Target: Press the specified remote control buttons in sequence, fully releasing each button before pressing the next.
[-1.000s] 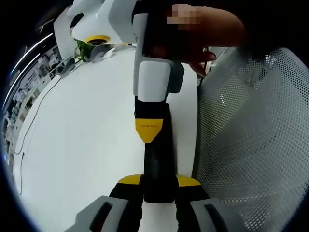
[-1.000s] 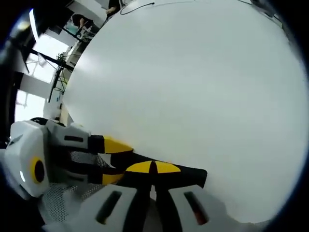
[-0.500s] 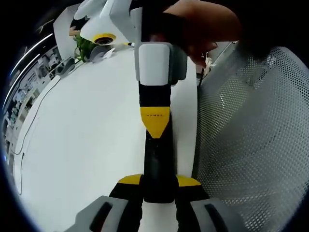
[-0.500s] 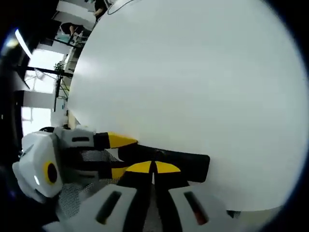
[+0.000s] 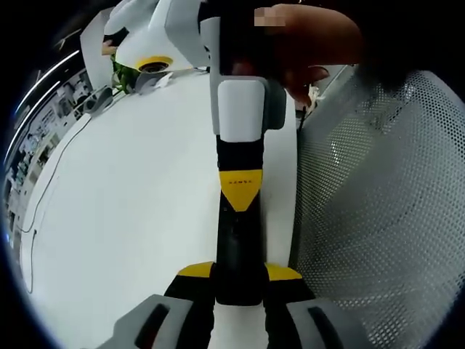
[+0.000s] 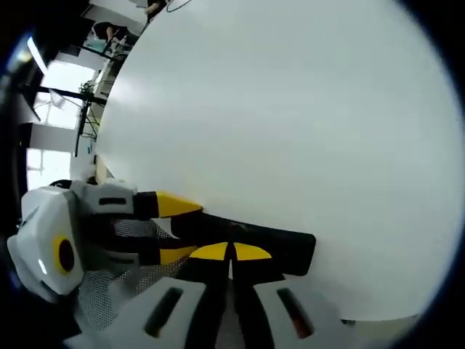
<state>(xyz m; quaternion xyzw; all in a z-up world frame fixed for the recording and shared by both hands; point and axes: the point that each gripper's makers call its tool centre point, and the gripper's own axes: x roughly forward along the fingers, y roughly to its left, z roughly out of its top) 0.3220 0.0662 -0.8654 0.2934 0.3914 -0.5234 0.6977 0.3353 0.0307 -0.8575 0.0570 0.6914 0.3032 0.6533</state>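
Note:
A slim black remote control (image 5: 236, 243) lies lengthwise on the white table (image 5: 131, 211), near its edge. My left gripper (image 5: 238, 273) is shut on its near end, one yellow-tipped jaw on each side. My right gripper (image 5: 240, 190), held by a hand (image 5: 312, 43), comes down from the top with its jaws shut, its yellow tip resting on the remote's upper face. In the right gripper view my right gripper (image 6: 231, 252) has its tips pressed together over the remote (image 6: 283, 243). The left gripper (image 6: 171, 229) clamps that remote from the left.
A white mesh chair back (image 5: 378, 218) stands close against the table's right edge. A thin cable (image 5: 51, 182) runs along the table's far left. A green plant (image 5: 123, 73) and office furniture sit beyond the far end. Bare tabletop (image 6: 290, 109) stretches ahead of the right gripper.
My right gripper's tip drew back a little along the remote, then came forward again, ending slightly further right. The left gripper and the remote have stayed put.

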